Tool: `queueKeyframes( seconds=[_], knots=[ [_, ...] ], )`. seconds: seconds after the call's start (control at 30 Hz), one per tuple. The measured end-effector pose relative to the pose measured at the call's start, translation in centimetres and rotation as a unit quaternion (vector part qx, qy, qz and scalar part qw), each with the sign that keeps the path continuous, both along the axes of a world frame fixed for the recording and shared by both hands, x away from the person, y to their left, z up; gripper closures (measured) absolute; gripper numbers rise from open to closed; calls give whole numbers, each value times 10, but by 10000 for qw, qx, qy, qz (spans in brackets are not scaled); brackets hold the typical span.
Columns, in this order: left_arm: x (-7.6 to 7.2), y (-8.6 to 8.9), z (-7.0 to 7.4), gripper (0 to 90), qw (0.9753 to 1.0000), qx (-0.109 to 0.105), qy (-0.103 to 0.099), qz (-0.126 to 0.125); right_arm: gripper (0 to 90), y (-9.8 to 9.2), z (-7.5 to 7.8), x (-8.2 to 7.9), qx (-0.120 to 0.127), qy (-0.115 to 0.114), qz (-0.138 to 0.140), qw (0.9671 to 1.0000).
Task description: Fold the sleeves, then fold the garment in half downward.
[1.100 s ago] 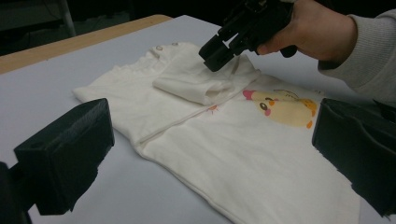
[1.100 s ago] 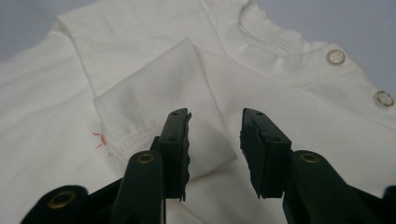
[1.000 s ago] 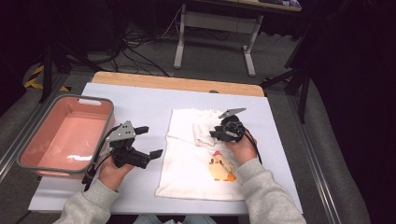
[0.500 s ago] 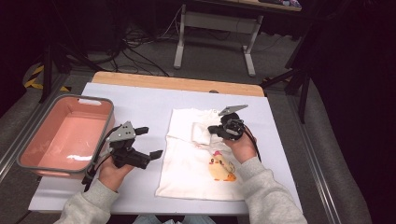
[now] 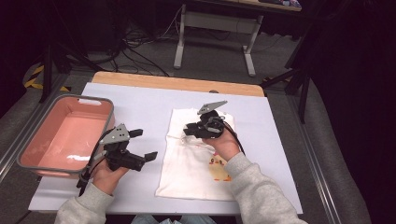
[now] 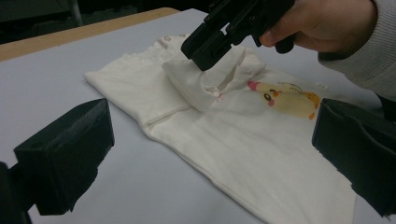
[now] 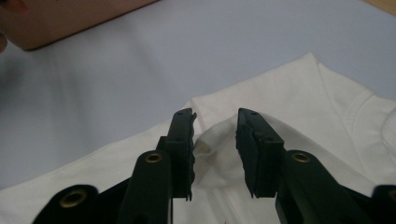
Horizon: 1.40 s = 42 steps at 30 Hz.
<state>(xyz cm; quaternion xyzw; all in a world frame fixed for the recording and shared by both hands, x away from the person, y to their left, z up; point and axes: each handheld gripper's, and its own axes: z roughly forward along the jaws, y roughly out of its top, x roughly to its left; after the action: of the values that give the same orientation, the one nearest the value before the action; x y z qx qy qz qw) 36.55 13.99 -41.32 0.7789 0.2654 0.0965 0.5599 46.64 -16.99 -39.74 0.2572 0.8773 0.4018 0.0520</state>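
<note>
A white child's T-shirt [image 5: 191, 172] with a yellow chick print [image 5: 218, 169] lies flat on the white table cover, right of centre. My right gripper [image 5: 187, 131] is over the shirt's upper left part. Its jaws are shut on a raised fold of the cloth [image 7: 215, 140], which bunches in the narrow gap between them. In the left gripper view the right gripper [image 6: 205, 49] holds that fold [image 6: 201, 81] a little above the rest of the shirt [image 6: 261, 154]. My left gripper [image 5: 144, 143] rests open on the table left of the shirt, and nothing is between its jaws.
A pink tub [image 5: 93, 100] with a grey rim stands at the table's left edge, and its side [image 7: 70, 18] appears in the right gripper view. A wooden strip [image 5: 177, 84] runs along the far edge. Bare white cover [image 5: 140, 107] lies between tub and shirt.
My right gripper has moved a little to the left with the fold of cloth in it. The left gripper has stayed where it was, open.
</note>
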Motion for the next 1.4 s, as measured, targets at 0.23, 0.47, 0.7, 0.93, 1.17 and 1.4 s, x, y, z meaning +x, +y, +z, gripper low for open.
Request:
queueKeyframes(
  seconds=[0.23,0.47,0.7,0.93,1.17,1.4],
  knots=[
    [6,-11,0,0,9999,-66,9,-142,537,-30,18,-3,236,-268,-473,9982],
    [21,-23,3,0,9992,-171,220,-269,396,-64,28,-15,69,-747,-1004,9921],
    [37,-40,18,2,9994,310,142,70,187,-97,40,-16,83,-895,-1492,9847],
    [60,-54,29,14,9989,319,265,209,39,-122,35,-9,95,-610,-1903,9798],
    [80,-62,31,31,9969,564,340,429,6,-135,32,-5,254,-511,-2039,9773],
    [103,-71,27,44,9934,820,520,614,11,-136,27,8,-133,-480,-2181,9747]
  ],
)
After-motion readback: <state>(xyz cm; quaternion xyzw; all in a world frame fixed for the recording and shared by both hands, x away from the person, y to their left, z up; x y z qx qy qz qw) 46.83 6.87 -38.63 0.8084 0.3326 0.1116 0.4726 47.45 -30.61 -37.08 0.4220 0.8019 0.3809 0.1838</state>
